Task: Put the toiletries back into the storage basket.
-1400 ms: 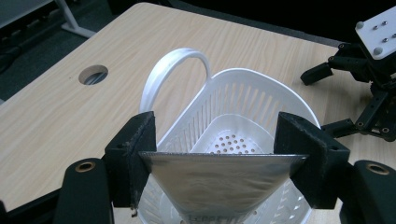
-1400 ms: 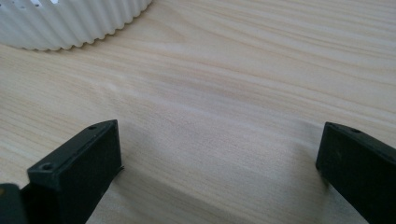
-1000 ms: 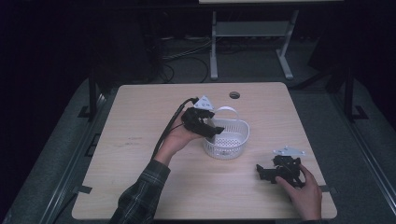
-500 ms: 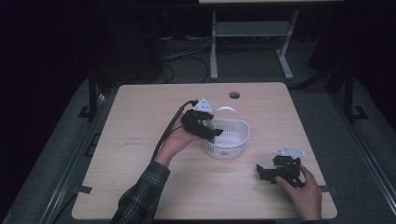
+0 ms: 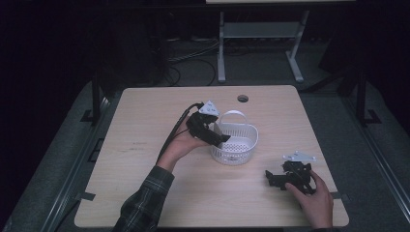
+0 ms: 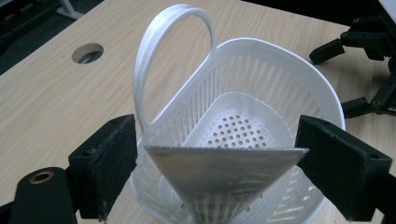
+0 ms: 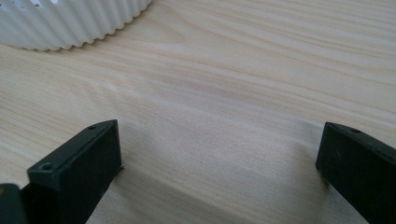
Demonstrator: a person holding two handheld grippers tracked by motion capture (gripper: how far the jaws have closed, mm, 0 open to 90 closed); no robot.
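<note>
A white slotted plastic basket (image 5: 235, 141) with an upright loop handle (image 6: 159, 56) is seen near the middle of the light wood table (image 5: 145, 121). The left tongs (image 5: 212, 135) are held at the basket's left rim, pointed right and slightly down over it. In the left gripper view a flat grey triangular piece (image 6: 224, 179) is seen spanning the gap between the two black jaws, its wide edge level and its point hanging down into the basket's mouth; the left tongs (image 6: 219, 163) are judged to be clamped on it by its two upper corners, though the actual contact is partly hidden. The piece's material cannot be told; it looks like a sheet or a folded cone. The basket's perforated floor (image 6: 236, 133) is seen directly beyond and below the piece, so the relation that matters is a short drop: the piece is already over the opening, the handle standing to the left of the jaws in that view. The right tongs (image 5: 285, 178) are resting low on the table at the near right, well apart from the basket, jaws spread wide with bare wood between them in the right gripper view (image 7: 219, 163); the basket's ribbed wall (image 7: 70, 23) is seen at the far left there. The left hand is clearly the nearer one.
</note>
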